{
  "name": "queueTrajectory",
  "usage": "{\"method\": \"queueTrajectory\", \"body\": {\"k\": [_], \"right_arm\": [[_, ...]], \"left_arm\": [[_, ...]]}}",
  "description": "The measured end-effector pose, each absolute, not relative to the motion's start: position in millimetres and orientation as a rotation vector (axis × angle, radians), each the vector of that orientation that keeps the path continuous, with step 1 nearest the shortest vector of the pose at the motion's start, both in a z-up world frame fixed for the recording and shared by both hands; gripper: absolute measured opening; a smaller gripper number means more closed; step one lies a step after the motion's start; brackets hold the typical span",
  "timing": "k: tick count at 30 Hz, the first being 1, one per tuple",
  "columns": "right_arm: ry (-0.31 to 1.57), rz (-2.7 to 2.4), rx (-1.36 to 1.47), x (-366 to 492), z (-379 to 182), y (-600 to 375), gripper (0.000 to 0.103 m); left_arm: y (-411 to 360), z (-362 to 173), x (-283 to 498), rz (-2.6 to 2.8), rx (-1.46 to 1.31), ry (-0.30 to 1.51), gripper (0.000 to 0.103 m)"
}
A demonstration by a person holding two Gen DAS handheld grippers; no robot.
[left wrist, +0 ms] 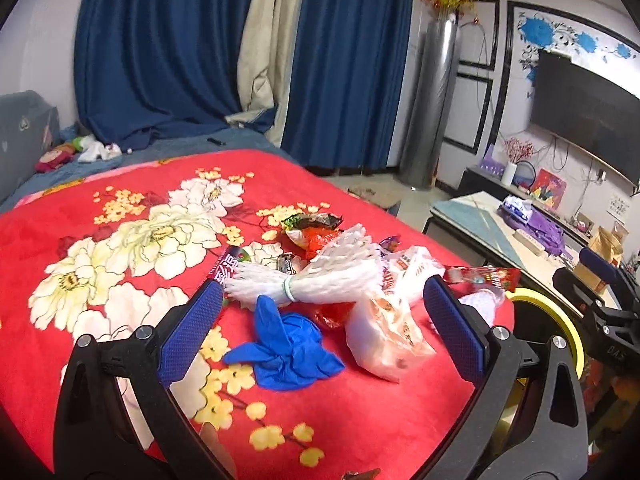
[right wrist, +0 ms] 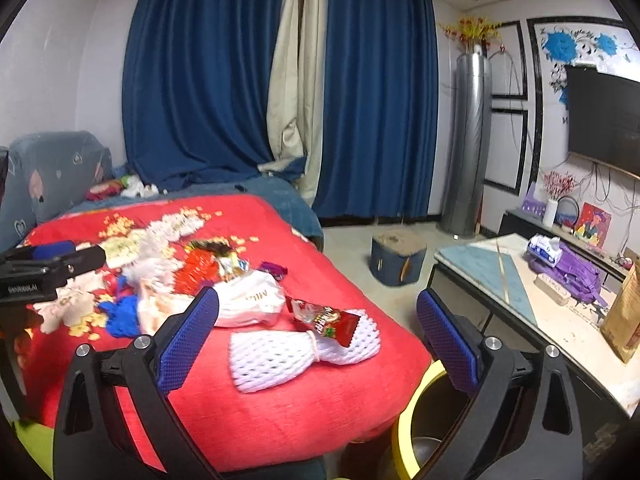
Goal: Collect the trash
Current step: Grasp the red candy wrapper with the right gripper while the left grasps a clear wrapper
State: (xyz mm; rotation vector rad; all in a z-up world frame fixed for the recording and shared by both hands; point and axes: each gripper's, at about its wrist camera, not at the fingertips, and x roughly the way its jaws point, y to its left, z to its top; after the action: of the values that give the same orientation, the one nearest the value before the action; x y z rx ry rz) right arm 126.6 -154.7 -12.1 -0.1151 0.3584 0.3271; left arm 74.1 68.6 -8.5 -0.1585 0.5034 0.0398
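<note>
Trash lies piled on a red flowered blanket [left wrist: 360,420]. In the left wrist view my left gripper [left wrist: 322,320] stands open over the pile. A crumpled blue glove [left wrist: 286,352], a tied white foam net [left wrist: 316,280] and a clear snack bag [left wrist: 384,332] lie between its fingers, untouched. In the right wrist view my right gripper [right wrist: 318,340] is open too, above another white foam net [right wrist: 288,354] with a red snack wrapper [right wrist: 330,320] lying across it. A white plastic bag [right wrist: 248,300] sits just behind. A yellow-rimmed bin [right wrist: 412,420] stands below the blanket's edge, under the right finger.
Further wrappers [left wrist: 312,228] are scattered deeper on the blanket. A low table [right wrist: 500,280] with a purple bag [right wrist: 576,272] and a tissue pack stands to the right. A round stool [right wrist: 396,260] sits on the floor before blue curtains [right wrist: 224,80].
</note>
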Motion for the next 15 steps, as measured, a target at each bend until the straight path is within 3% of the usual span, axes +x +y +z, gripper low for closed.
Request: {"method": "queueTrajectory", "body": {"k": [2, 15], "right_arm": [[0.393, 0.330, -0.113, 139.7, -15.8, -155.4, 0.078], [0.603, 0.318, 0.002, 209.8, -48.1, -166.3, 0.042]], "left_arm": [[69.9, -9.5, 86.1, 0.023, -0.169, 0.522, 0.092], [67.1, -16.8, 139.4, -0.031, -0.168, 0.628, 0.092]]}}
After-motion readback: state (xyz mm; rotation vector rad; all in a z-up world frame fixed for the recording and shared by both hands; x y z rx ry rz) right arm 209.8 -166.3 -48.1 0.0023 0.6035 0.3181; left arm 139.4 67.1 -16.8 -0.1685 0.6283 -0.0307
